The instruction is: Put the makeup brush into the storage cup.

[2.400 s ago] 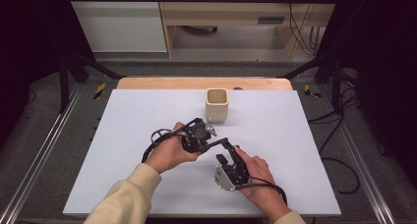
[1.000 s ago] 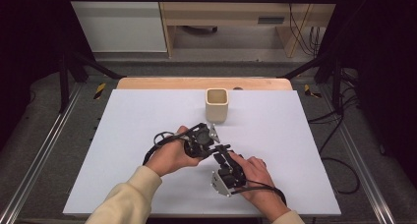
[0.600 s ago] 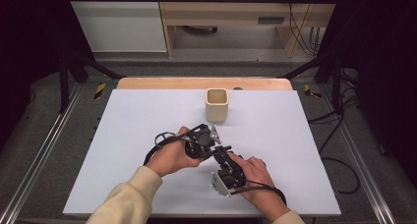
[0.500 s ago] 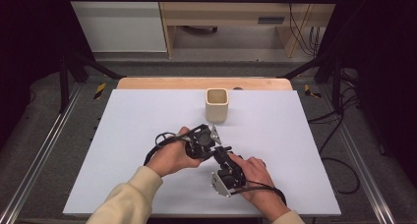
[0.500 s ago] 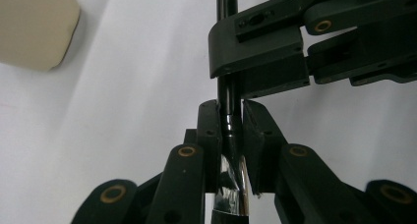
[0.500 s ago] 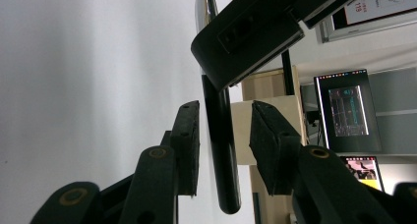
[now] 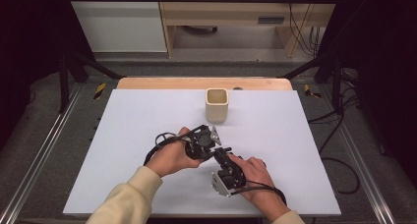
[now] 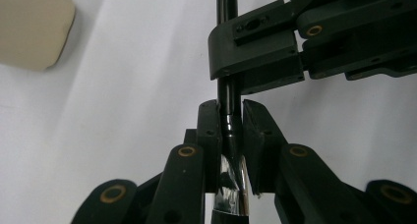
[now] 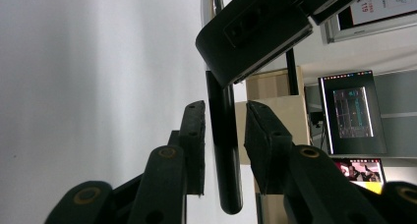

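We see a white counter (image 7: 123, 150) with a person's two hands low in the middle of it. Far from the hands, near the counter's far edge, stands a small cream cup (image 7: 216, 104), square at the top and open.

On the left, the left hand (image 7: 169, 157) holds the left tool (image 8: 230, 123). Its jaws are pressed on a thin black pen (image 8: 228, 94). The pen has a shiny silver band low between the jaws, and its black end points away past the tips.

To the right, the right hand (image 7: 253, 177) holds the right tool (image 9: 223, 121), just beside the left one near the middle of the counter. Its jaws are spread a little, one on each side of the same black stick, and we see small gaps, so it is not pinching yet. The two tools meet at the pen, a bit above the counter.

We think the pen is light and stiff. It is smooth and round, so it may slip or roll in the jaws. The best place to hold it is the middle of the black part, not the shiny band, which looks more slippery. A soft, even squeeze should be enough.
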Available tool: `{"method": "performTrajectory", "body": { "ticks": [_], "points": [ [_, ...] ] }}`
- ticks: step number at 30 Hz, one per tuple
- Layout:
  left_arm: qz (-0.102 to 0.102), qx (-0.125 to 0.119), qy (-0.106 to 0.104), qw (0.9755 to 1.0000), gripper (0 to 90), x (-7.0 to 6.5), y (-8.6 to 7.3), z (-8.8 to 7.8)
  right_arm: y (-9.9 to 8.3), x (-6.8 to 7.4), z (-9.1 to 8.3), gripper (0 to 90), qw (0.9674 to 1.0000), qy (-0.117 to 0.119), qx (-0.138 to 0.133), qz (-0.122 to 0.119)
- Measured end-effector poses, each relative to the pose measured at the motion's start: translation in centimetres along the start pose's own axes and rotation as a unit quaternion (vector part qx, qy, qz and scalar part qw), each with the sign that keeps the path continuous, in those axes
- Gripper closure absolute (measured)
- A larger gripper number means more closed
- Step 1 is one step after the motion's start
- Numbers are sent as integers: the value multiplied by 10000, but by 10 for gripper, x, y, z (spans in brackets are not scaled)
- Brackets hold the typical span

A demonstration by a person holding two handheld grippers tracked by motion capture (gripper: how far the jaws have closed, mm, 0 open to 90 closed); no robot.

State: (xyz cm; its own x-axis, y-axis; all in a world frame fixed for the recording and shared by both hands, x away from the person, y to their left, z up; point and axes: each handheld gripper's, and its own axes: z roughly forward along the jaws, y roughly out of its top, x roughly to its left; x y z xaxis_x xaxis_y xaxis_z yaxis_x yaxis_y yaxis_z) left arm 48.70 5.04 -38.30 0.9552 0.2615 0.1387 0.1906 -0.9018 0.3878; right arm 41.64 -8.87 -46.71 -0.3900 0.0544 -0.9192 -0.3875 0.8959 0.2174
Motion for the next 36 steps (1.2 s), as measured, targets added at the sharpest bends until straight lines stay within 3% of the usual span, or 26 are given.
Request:
{"method": "performTrajectory", "body": {
  "ticks": [8,12,16,21,23,28,32,36],
  "points": [
    [6,10,-46,10000,778,-1,0,1,0,1,-1,767,10000,82,-24,21],
    [-47,41,-93,9999,776,-2,-2,2,0,2,0,791,9996,211,-85,-177],
    [-16,-12,-103,9999,759,-1,-3,2,0,3,0,792,9996,260,-88,-107],
    [-152,-358,41,9992,604,2,-7,-6,-2,6,2,792,9993,375,-8,-79],
    [-342,-612,121,9975,585,6,-11,-14,-2,4,2,792,9992,377,-13,-126],
    [-483,-799,357,9950,499,12,-18,-22,-4,6,3,792,9993,383,33,0],
    [-670,-916,394,9928,440,16,-25,-24,-6,6,3,792,9991,415,87,51],
    [-807,-880,445,9919,369,19,-29,-25,-7,6,3,792,9991,413,73,72]
  ]
}}
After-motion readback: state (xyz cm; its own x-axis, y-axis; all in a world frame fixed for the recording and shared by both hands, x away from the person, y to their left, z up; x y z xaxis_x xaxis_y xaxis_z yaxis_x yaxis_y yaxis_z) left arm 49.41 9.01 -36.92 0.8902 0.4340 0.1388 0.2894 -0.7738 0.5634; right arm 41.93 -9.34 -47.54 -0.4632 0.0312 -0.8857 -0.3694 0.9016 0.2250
